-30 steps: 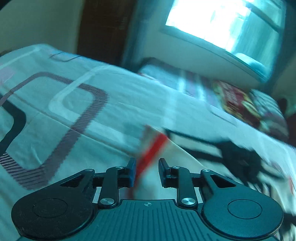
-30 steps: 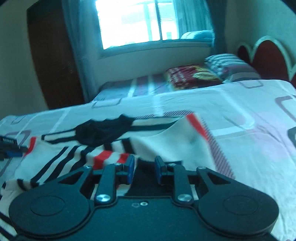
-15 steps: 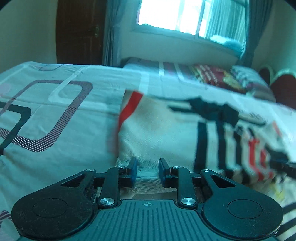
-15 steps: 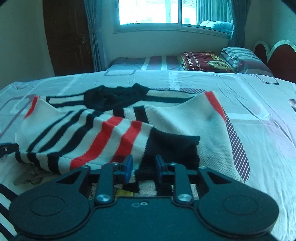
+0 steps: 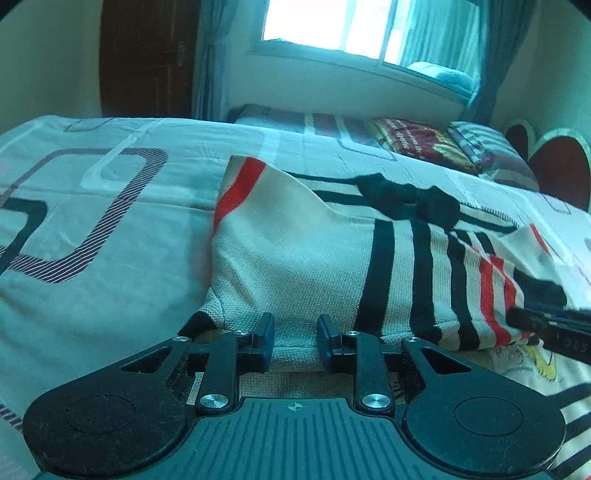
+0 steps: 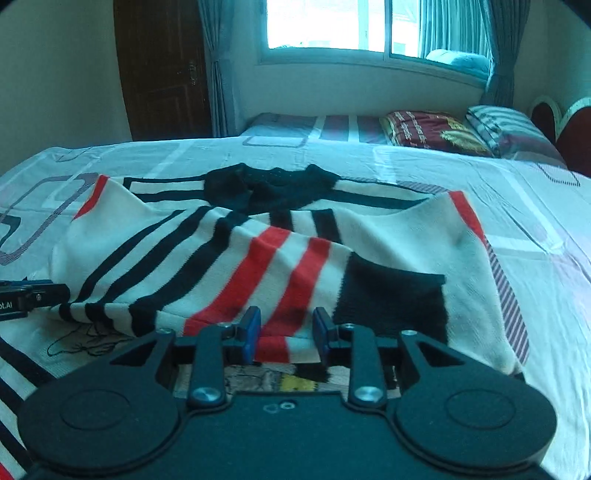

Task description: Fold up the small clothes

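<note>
A small cream knit sweater with black and red stripes and a black collar lies on the bed, its sleeves folded in over the body. It also shows in the left wrist view. My left gripper sits low at the sweater's left folded edge, jaws apart, with cloth lying between the fingers. My right gripper sits at the folded sleeve's near edge, jaws apart, over a red stripe. Each gripper shows at the edge of the other's view, the right one and the left one.
The bed sheet is pale with grey and black rounded-square prints. Pillows lie at the far end under a bright window. A brown door stands at the back left. A red headboard is at the right.
Both grippers swung the sleeves over onto the sweater's body and came down low. The jaws have spread slightly and the cloth now lies flat.
</note>
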A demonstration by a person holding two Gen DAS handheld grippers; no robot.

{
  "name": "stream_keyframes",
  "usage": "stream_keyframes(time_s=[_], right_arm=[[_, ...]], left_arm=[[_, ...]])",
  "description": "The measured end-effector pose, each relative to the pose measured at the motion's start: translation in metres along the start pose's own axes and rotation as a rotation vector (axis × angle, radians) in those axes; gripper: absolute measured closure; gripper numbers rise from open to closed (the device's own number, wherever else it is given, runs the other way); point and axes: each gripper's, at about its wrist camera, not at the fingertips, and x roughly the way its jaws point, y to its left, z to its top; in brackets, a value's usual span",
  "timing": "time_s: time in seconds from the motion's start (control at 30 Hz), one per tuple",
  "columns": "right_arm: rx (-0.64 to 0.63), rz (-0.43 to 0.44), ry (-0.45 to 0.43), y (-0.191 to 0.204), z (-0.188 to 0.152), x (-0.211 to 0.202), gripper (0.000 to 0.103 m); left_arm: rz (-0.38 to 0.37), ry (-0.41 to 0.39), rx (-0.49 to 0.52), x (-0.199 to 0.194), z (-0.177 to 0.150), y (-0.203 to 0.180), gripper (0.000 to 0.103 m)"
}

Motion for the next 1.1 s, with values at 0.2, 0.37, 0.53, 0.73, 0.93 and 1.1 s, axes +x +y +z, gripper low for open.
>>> stream_keyframes(time_s=[0.2, 0.37, 0.53, 0.73, 0.93, 1.1], right_arm=[[0.022, -0.002, -0.033, -0.008, 0.0, -0.016, 0.067], [0.036, -0.008, 0.017, -0.02, -0.005, -0.006, 0.067], [0.044, 0.016, -0.033, -0.015, 0.016, -0.015, 0.067], [0.062, 0.036, -0.016, -0.002, 0.037, 0.02, 0.067], [-0.025, -0.007, 0.008, -0.021, 0.035, 0.048, 0.065], [0.009, -0.099, -0.006, -0.052, 0.019, 0.031, 0.067]], left_arm=[[-0.016, -0.017, -0.024, -0.01, 0.0, -0.011, 0.068], [0.024, 0.013, -0.001, -0.001, -0.005, -0.019, 0.043], [-0.031, 0.01, -0.047, 0.003, 0.02, -0.036, 0.043], [-0.002, 0.034, -0.034, 0.048, 0.042, -0.067, 0.043], [0.076, 0.026, 0.002, 0.063, 0.043, -0.054, 0.043], [0.122, 0.026, -0.04, 0.047, 0.035, -0.031, 0.043]])
